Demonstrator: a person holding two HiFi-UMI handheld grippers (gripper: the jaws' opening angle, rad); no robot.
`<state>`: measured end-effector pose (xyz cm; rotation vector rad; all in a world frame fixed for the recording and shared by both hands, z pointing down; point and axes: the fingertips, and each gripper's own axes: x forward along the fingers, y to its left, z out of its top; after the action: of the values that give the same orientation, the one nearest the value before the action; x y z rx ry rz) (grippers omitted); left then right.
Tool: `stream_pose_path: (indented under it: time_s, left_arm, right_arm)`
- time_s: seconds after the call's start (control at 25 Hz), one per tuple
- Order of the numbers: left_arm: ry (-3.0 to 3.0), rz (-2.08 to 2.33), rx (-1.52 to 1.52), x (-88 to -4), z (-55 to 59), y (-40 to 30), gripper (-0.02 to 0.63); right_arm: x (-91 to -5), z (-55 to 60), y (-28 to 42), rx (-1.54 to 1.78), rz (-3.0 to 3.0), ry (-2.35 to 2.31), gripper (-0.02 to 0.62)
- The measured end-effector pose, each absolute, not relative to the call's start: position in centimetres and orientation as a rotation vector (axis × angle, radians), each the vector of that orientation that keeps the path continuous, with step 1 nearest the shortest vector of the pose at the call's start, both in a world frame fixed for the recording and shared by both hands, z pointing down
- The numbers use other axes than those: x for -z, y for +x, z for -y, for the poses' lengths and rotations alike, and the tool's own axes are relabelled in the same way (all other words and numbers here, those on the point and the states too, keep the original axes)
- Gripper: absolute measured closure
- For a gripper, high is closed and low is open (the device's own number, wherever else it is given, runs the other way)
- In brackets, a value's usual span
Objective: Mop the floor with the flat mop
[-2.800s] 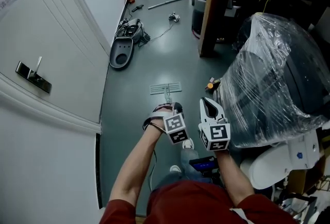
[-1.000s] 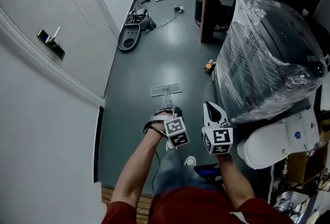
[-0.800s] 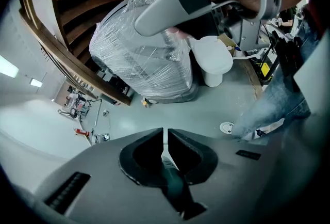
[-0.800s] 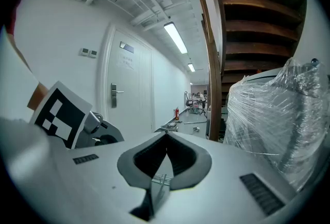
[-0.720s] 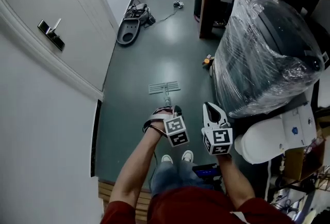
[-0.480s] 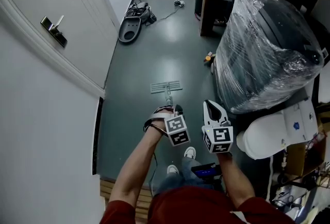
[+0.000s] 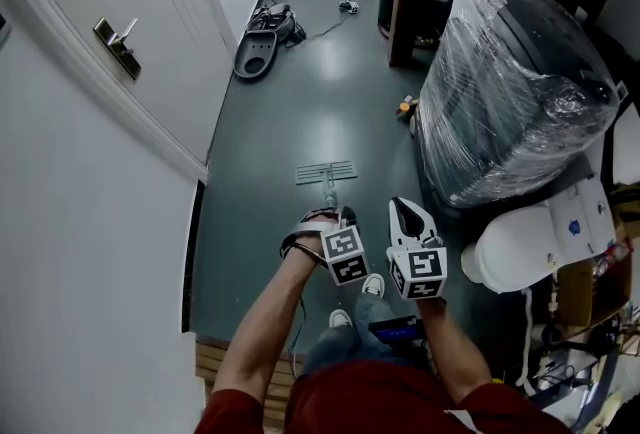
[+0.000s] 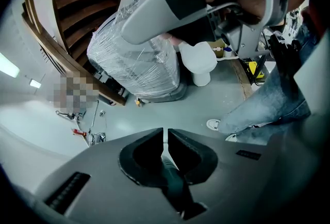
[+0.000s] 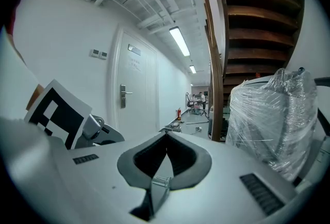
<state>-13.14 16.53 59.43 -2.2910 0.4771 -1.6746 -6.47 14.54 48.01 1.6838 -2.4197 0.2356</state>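
Gripping the mop handle [image 7: 328, 188] in my left claw [image 8: 165, 140] (right claw [image 9: 166, 141] closed, empty), I should press the pad [image 7: 325, 172] flat on the floor [image 7: 300, 92].

Open floor [image 7: 300, 112] lane ahead; plastic-wrapped bulk [image 7: 510, 82] crowds right; wall [image 7: 90, 222] left; clutter [image 7: 258, 47], possibly vacuum, farther along.
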Motion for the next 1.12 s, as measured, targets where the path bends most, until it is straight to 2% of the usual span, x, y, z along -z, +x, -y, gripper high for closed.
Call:
stream_pose_path:
  time_s: [0.56,1.12]
  left_arm:
    - [-2.314,-0.478,1.671,-59.3,-24.5,-15.5,0.569]
    - [-2.334,-0.592,1.735,-58.2,-31.9,-11.6,0.569]
  right_arm:
    - [-47.0,-22.1,-9.3,-0.193,2.420,1.671,0.578]
    - [-46.3,-27.9,-6.1,-0.180,2.545,1.541,0.578]
